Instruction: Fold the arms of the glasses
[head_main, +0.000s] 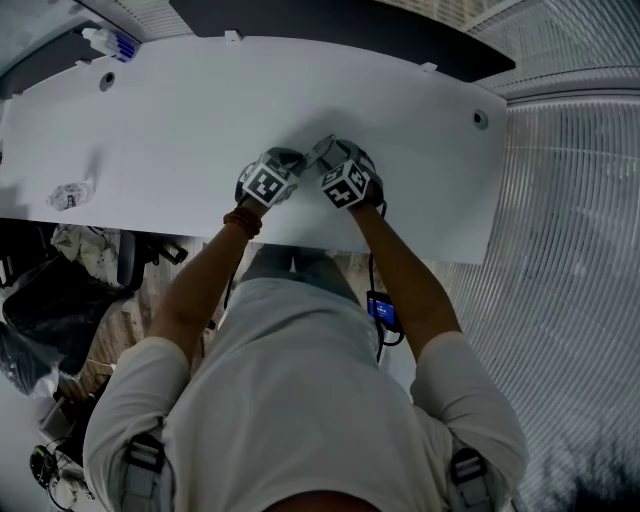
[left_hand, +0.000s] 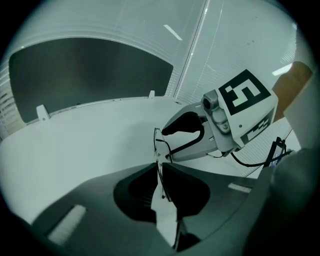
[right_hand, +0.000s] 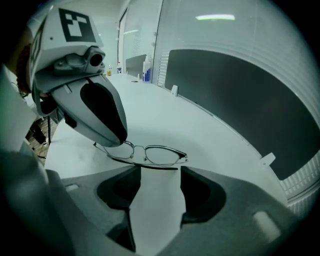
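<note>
Thin metal-framed glasses (right_hand: 156, 154) rest on the white table (head_main: 180, 120), lenses upright, with one dark arm lying folded along the front. My left gripper (left_hand: 159, 165) is shut on one end of the frame, and the thin wire runs between its pads. In the right gripper view its white finger with a black pad (right_hand: 105, 112) covers that end. My right gripper (right_hand: 160, 172) stands open just short of the folded arm, touching nothing. In the head view both grippers (head_main: 265, 180) (head_main: 345, 178) sit close together and hide the glasses.
A small bottle (head_main: 110, 42) stands at the table's far left corner. A clear plastic item (head_main: 68, 195) lies near the left front edge. A dark panel (left_hand: 85, 75) runs behind the table. A person's torso is against the near edge.
</note>
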